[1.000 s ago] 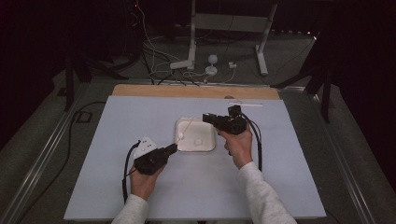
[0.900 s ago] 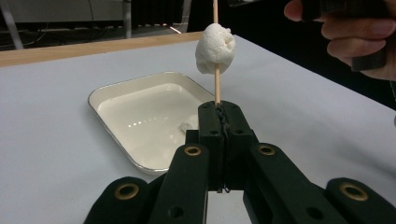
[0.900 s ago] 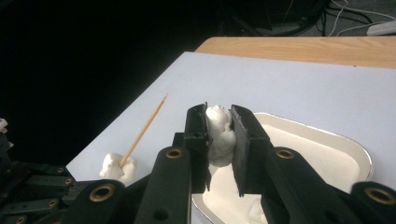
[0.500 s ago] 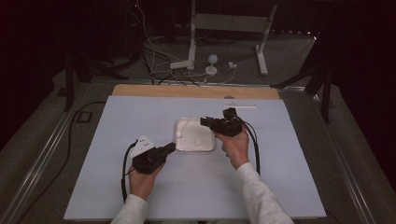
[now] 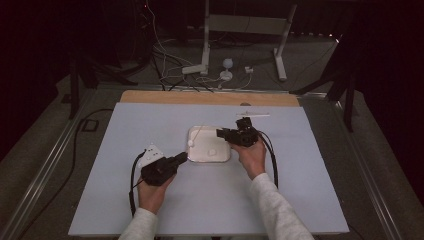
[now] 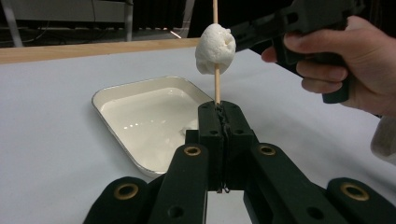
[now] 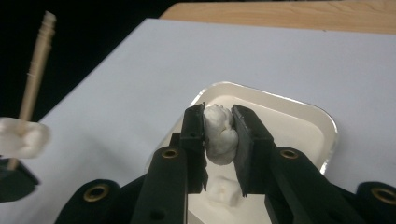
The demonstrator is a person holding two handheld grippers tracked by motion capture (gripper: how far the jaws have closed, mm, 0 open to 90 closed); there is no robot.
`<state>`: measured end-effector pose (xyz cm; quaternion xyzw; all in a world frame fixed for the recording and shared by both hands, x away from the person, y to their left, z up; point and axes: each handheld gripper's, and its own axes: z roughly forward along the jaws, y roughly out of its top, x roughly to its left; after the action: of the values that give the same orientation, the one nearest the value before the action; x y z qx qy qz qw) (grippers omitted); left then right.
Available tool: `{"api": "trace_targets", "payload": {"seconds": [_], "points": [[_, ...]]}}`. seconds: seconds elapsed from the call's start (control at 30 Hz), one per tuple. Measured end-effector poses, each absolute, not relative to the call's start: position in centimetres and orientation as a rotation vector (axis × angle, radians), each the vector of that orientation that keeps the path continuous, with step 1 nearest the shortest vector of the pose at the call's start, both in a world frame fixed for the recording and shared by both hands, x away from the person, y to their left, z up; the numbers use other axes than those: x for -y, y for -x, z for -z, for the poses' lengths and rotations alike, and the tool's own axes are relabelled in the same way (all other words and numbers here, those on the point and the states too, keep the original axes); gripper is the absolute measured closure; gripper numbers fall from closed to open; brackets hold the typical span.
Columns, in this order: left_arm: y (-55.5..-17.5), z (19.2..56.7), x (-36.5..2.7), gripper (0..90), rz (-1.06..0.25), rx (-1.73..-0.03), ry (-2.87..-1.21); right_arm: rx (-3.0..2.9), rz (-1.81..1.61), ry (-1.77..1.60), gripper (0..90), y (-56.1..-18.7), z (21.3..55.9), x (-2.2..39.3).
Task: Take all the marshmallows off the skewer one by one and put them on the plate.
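Observation:
My left gripper [image 6: 222, 112] is shut on the lower end of an upright wooden skewer [image 6: 216, 84], which has a white marshmallow [image 6: 215, 49] threaded on it. In the high view this gripper [image 5: 182, 157] sits at the near left corner of the shallow white tray [image 5: 192, 159]. My right gripper [image 7: 219, 121] is shut on a second marshmallow [image 7: 219, 135], held just above the tray [image 7: 327, 126]. A third marshmallow [image 7: 222, 191] lies in the tray below it. The skewer [image 7: 35, 74] stands off to the left in the right gripper view.
The tray rests mid-table on a pale blue sheet [image 5: 150, 210]. A thin white stick [image 5: 252, 115] lies near the far edge, in front of the bare wooden strip [image 5: 210, 97]. Cables and a metal stand's feet [image 5: 200, 67] are on the floor beyond.
My right gripper has sunk a little toward the tray with its marshmallow. The left gripper and the skewer have stayed where they were.

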<state>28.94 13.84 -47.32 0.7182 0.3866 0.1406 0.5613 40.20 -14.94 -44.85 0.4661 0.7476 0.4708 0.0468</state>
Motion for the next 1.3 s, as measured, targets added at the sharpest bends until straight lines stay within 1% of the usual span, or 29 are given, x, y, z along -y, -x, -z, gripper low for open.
{"api": "trace_targets", "payload": {"seconds": [0.3, 0.37, 0.4, 0.43, 0.47, 0.5, 0.57, 0.63, 0.7, 0.9, 1.3], "points": [[-29.0, 47.4, -13.9, 89.8, -0.328, -0.918, -1.688, -2.334, -1.29, -1.416, 74.5, -40.7, 46.4, 14.4], [-29.0, 47.4, -13.9, 89.8, -0.326, -0.919, -1.688, -2.323, -1.26, -1.439, 63.1, -40.9, 47.0, 14.4], [-29.0, 47.4, -13.9, 89.8, -0.326, -0.919, -1.687, -2.323, -1.26, -1.439, 63.1, -40.9, 47.0, 14.4], [-29.0, 47.4, -13.9, 89.8, -0.326, -0.92, -1.686, -2.301, -1.258, -1.466, 48.1, -41.1, 47.3, 14.5], [-29.0, 47.4, -13.9, 89.8, -0.325, -0.921, -1.685, -2.301, -1.258, -1.466, 48.1, -41.1, 47.3, 14.5], [-29.0, 47.4, -14.0, 89.8, -0.324, -0.922, -1.683, -2.298, -1.246, -1.484, 42.8, -41.2, 47.4, 14.5], [-29.0, 47.4, -14.0, 89.8, -0.325, -0.924, -1.679, -2.307, -1.254, -1.501, 36.9, -41.3, 47.6, 14.7], [-29.0, 47.4, -14.1, 89.8, -0.325, -0.926, -1.676, -2.286, -1.251, -1.489, 28.9, -41.0, 47.6, 14.7], [-29.1, 47.4, -14.1, 89.8, -0.324, -0.929, -1.674, -2.286, -1.281, -1.486, 24.6, -40.9, 47.4, 14.8], [-29.1, 47.4, -14.1, 89.8, -0.322, -0.93, -1.67, -2.298, -1.377, -1.463, 19.6, -40.3, 46.5, 15.0], [-29.1, 47.4, -14.0, 89.8, -0.32, -0.929, -1.671, -2.364, -1.523, -1.367, 19.5, -38.6, 44.7, 14.5]]}}
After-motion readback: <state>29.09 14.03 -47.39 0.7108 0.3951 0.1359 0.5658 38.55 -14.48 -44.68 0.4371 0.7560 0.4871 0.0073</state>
